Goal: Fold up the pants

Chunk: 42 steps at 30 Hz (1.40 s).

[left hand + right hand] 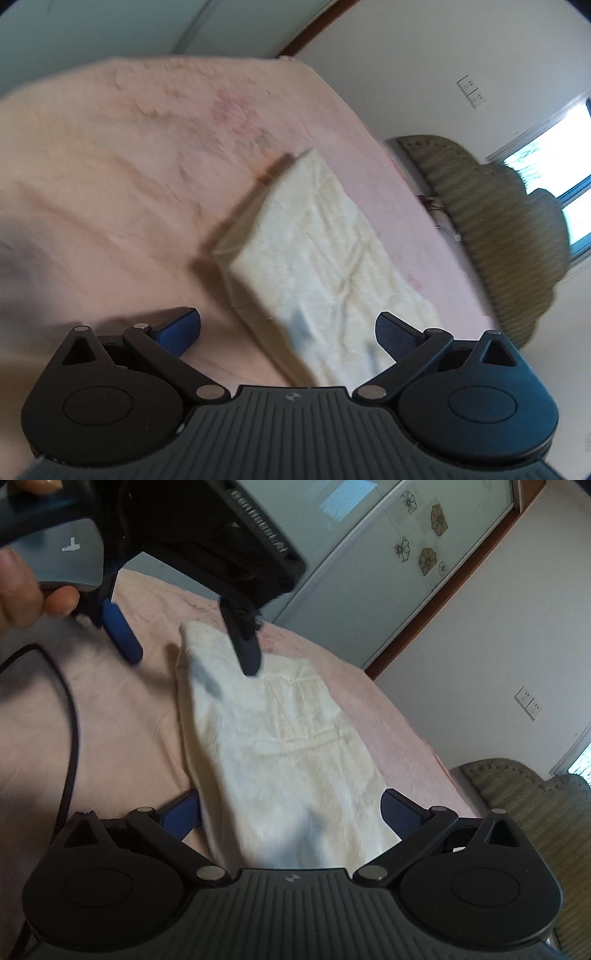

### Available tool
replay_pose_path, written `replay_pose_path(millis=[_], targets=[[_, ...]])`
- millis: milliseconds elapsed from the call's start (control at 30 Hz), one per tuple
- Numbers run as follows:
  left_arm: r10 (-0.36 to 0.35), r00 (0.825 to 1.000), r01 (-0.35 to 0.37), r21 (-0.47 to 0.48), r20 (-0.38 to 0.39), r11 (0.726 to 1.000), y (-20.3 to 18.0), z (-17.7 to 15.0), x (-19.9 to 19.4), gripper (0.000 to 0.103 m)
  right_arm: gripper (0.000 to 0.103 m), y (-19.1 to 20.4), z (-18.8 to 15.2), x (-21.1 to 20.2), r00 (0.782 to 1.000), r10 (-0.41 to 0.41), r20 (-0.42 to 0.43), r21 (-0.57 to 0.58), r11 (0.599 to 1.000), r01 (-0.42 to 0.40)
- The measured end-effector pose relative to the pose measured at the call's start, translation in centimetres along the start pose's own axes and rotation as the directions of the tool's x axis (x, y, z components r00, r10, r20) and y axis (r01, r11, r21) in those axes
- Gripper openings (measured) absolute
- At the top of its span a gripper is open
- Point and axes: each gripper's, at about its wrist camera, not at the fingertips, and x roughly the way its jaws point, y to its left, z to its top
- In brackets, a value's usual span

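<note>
Right wrist view, near to far. At the bottom of the frame the right gripper (291, 812) has its fingers spread wide and holds nothing; the near end of the pants (288, 760) lies between them. The pants are cream, already folded into a compact oblong, and run from bottom centre toward the upper middle on the pink bed (122, 716). A black cable (72, 738) loops along the left edge. Above the far end of the pants, upper left of centre, the left gripper (192, 650) hangs with fingers wide and empty; one finger tip stands over the cloth, though contact cannot be told through the blur. The hand (26, 587) holding it shows at the upper left edge. Beyond are a glass door (406, 554) and a green chair (524, 812) at lower right.

Left wrist view. The left gripper (288, 332) is open at the bottom, the pants (321, 251) running from bottom centre to mid-frame, with the bed (110, 166) behind.

Judged step: late folding, both grippers released over a folded bundle. The next move likely calls for either a final fold, with each gripper closing on an end, or flattening and withdrawal.
</note>
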Motion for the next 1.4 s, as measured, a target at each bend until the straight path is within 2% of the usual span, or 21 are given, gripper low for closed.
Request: replay_pose_path(millis=[167, 233, 400, 467, 533, 567, 633, 700, 800, 900, 1000, 1100, 1133, 1200, 1267, 1400], targets=[[-0.131, 0.991, 0.129, -0.162, -0.004, 0.978, 1.4, 1.4, 2.1, 0.102, 0.103, 1.5, 1.8, 2.3, 0.997, -0.06, 0.045, -0.056, 0.996, 0.063], [-0.155, 0.988, 0.152, -0.193, -0.004, 0.969, 1.5, 2.1, 3.1, 0.102, 0.103, 1.3, 2.4, 3.0, 0.997, -0.058, 0.047, -0.044, 0.997, 0.06], [-0.209, 0.978, 0.209, -0.222, 0.022, 0.952, 1.1, 3.2, 5.1, 0.102, 0.103, -0.9, 3.2, 4.0, 0.999, -0.01, 0.031, 0.103, 0.995, 0.007], [-0.2, 0.98, 0.198, -0.228, 0.016, 0.953, 0.6, 3.6, 6.0, 0.101, 0.103, -1.9, 3.0, 3.5, 0.999, 0.005, 0.042, 0.142, 0.99, -0.011], [-0.197, 0.98, 0.194, -0.194, 0.004, 0.962, -0.3, 4.0, 6.7, 0.098, 0.103, -2.6, 3.0, 2.7, 0.997, 0.056, 0.051, 0.128, 0.99, -0.062], [-0.181, 0.983, 0.178, -0.184, 0.0, 0.967, -0.6, 4.0, 6.9, 0.093, 0.103, -2.9, 2.9, 2.1, 0.993, 0.103, 0.064, 0.107, 0.988, -0.11], [-0.152, 0.988, 0.15, -0.156, -0.005, 0.976, -0.9, 4.0, 7.2, 0.077, 0.103, -3.9, 2.8, 0.4, 0.971, 0.204, 0.122, 0.086, 0.973, -0.215], [-0.117, 0.993, 0.114, -0.151, -0.011, 0.982, -0.7, 3.9, 7.4, 0.055, 0.103, -5.4, 2.8, -1.5, 0.954, 0.241, 0.179, 0.134, 0.954, -0.266], [-0.086, 0.996, 0.085, -0.136, -0.003, 0.987, -0.5, 3.7, 7.4, 0.039, 0.102, -8.8, 2.5, -1.1, 0.948, 0.245, 0.203, 0.286, 0.911, -0.296], [-0.046, 0.999, 0.046, -0.086, 0.008, 0.995, -0.6, 3.4, 7.2, 0.026, 0.101, -11.0, 1.4, 2.0, 0.971, 0.219, 0.097, 0.409, 0.881, -0.239], [-0.026, 0.999, 0.028, -0.045, 0.029, 0.999, -0.8, 3.1, 7.2, 0.025, 0.098, -10.9, 0.5, 4.3, 0.981, 0.192, -0.008, 0.414, 0.894, -0.171], [0.01, 0.999, -0.011, 0.019, 0.052, 1.0, -1.5, 2.6, 7.0, 0.018, 0.098, -9.1, -0.2, 6.1, 0.978, 0.186, -0.098, 0.353, 0.925, -0.141], [0.019, 0.998, -0.021, 0.04, 0.067, 0.999, -1.8, 2.4, 6.8, 0.016, 0.098, -8.6, -0.4, 6.3, 0.979, 0.177, -0.101, 0.336, 0.932, -0.134], [0.026, 0.995, -0.034, 0.078, 0.099, 0.996, -2.6, 1.9, 6.1, 0.014, 0.098, -8.6, -0.5, 6.3, 0.984, 0.153, -0.09, 0.322, 0.94, -0.117], [0.02, 0.991, -0.036, 0.114, 0.136, 0.993, -3.8, 1.3, 5.1, 0.014, 0.098, -9.1, -0.1, 5.3, 0.986, 0.162, -0.046, 0.345, 0.928, -0.137], [-0.012, 0.979, -0.033, 0.212, 0.206, 0.977, -7.0, -0.2, 3.0, 0.014, 0.097, -10.6, 0.1, 3.7, 0.961, 0.264, 0.076, 0.444, 0.854, -0.27]])
